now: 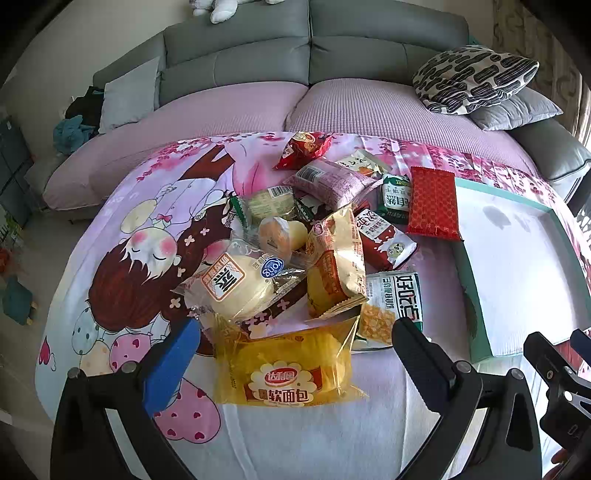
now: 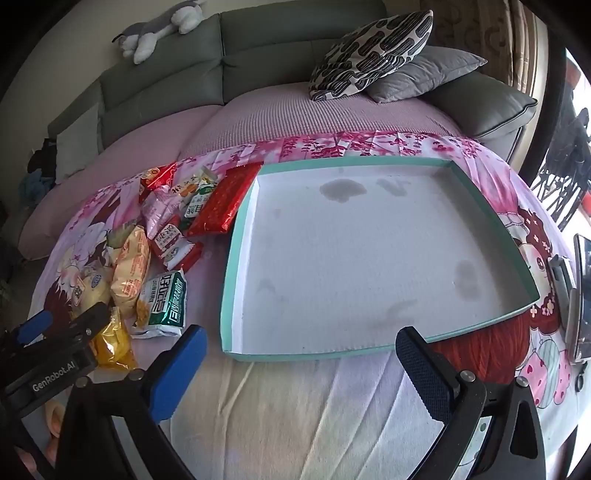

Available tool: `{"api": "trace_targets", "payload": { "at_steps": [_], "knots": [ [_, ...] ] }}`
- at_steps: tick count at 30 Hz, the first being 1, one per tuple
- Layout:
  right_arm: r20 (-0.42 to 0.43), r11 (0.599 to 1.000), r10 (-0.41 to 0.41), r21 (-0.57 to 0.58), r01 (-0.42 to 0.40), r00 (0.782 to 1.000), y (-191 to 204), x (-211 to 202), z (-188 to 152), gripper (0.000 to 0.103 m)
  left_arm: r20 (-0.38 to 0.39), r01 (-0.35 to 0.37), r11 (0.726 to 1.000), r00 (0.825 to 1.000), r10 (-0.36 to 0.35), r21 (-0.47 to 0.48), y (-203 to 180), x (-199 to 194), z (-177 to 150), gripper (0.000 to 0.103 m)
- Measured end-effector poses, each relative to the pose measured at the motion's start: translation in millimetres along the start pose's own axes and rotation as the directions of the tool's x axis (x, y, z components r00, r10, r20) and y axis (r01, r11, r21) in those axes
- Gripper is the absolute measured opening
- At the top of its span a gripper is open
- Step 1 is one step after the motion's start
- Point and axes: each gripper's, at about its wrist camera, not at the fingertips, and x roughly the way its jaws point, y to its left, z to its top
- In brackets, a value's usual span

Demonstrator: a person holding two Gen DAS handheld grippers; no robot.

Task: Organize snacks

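A pile of snack packets lies on a table with a pink cartoon cloth (image 1: pixel 122 258). Nearest my left gripper (image 1: pixel 295 332) is a yellow bread bag (image 1: pixel 284 369), lying between its open fingers. Behind it are a white bun packet (image 1: pixel 236 288), a cream-orange packet (image 1: pixel 334 266), a green-white cracker packet (image 1: pixel 395 302) and a red flat packet (image 1: pixel 434 201). An empty white tray with a teal rim (image 2: pixel 236 258) lies right of the pile. My right gripper (image 2: pixel 299 343) is open and empty at the tray's near edge. The left gripper also shows in the right wrist view (image 2: pixel 66 325).
A grey sofa with a pink cover (image 1: pixel 332 107) stands behind the table, with a patterned cushion (image 1: pixel 476 75) and a grey cushion (image 2: pixel 421 74). A plush toy (image 2: pixel 159 33) lies on the sofa back. A dark device (image 2: pixel 580 295) lies at the table's right edge.
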Motion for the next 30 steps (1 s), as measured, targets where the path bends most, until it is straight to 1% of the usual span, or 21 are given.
{"api": "trace_targets", "payload": {
  "at_steps": [30],
  "knots": [
    [-0.01,1.0,0.007,-0.005,-0.007,1.0,0.4,1.0,0.0,0.103,-0.025,-0.005,1.0,1.0,0.005,-0.014,3.1,3.7,0.2,0.103]
  ]
}}
